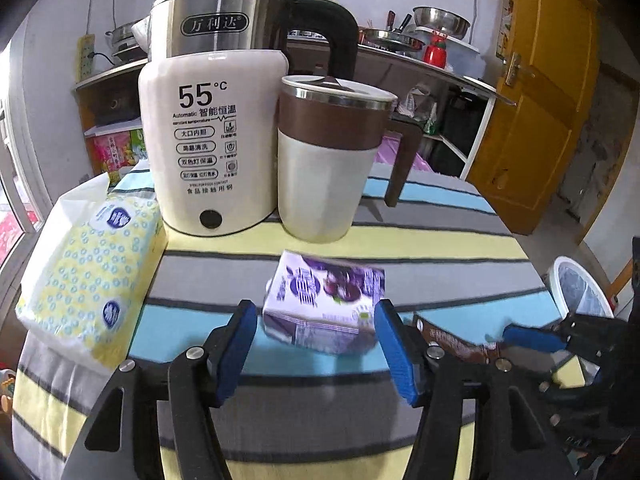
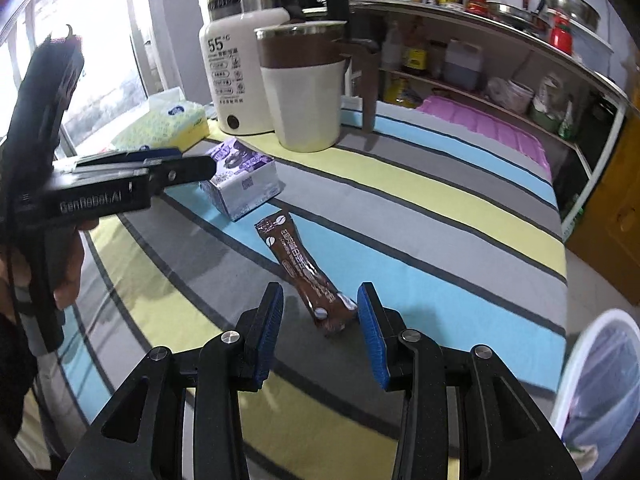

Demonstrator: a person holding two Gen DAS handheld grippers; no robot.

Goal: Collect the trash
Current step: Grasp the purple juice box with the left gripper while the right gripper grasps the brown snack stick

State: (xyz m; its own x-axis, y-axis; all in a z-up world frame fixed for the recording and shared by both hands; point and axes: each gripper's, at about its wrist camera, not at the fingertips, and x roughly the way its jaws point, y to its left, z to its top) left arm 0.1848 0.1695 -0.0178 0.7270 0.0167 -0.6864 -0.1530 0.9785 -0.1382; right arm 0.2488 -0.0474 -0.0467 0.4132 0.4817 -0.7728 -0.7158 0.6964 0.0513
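While the purple carton point(image 1: 324, 304) and brown wrapper point(image 2: 308, 272) lie on the striped tabletop point(image 2: 440, 216), uncollected, the left tool point(image 1: 316, 344) and right tool point(image 2: 320, 320) gape around them, grasping nothing, bin point(image 2: 600, 380) waiting nearby.

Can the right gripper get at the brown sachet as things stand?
Probably yes: the right gripper is open, with the brown sachet lying flat on the striped cloth, its near end between the fingers and nothing in between.

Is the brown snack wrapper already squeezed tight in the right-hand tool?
No. The right tool is open, its blue pads standing apart on either side of the brown wrapper, which lies on the striped tablecloth.
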